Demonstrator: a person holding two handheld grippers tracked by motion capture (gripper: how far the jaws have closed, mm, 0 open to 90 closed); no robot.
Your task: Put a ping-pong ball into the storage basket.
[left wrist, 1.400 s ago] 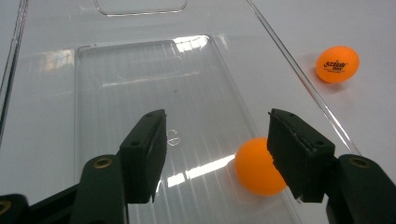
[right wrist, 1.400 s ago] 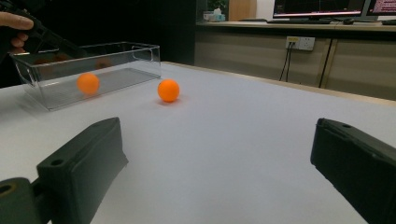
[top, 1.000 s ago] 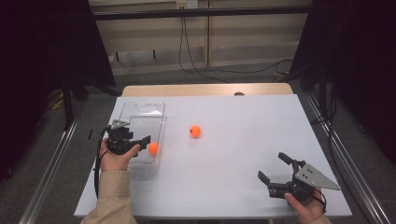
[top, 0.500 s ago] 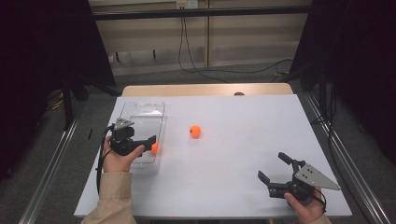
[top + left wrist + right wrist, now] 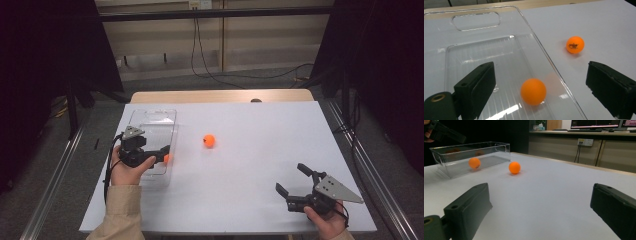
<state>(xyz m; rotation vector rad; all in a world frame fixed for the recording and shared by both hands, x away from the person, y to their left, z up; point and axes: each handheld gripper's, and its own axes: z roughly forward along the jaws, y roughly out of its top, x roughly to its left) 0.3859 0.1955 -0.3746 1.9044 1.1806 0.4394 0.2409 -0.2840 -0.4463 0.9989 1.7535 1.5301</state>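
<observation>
L gripper [image 5: 159,152] hangs over the near end of the clear bin [image 5: 150,120], jaws wide apart w/ nothing clamped; they've just been opening, and the orange ball [image 5: 533,91] sits loose on the bin floor below the gap, touching neither pad. Seen from the high view that ball [image 5: 166,158] is by the bin's right wall at its near end. The bin has ribbed flooring & a handle slot at its far end.

2nd orange ball [image 5: 209,140] lies on the bare desk [image 5: 260,150] just right of the bin, apart from it, w/ dark print on it in the left gripper view.

R gripper [image 5: 292,182] sits low at the desk's near right corner, well away from the bin, jaws spread wide & empty, pointed across the desk toward the bin.

Desk: white matte top, w/ a wooden edge strip behind the bin's far end. Beyond the bin: beige panel wall, a socket w/ black cables hanging to the grey floor, dark curtains both sides. The right gripper view has monitors on a counter far behind.
</observation>
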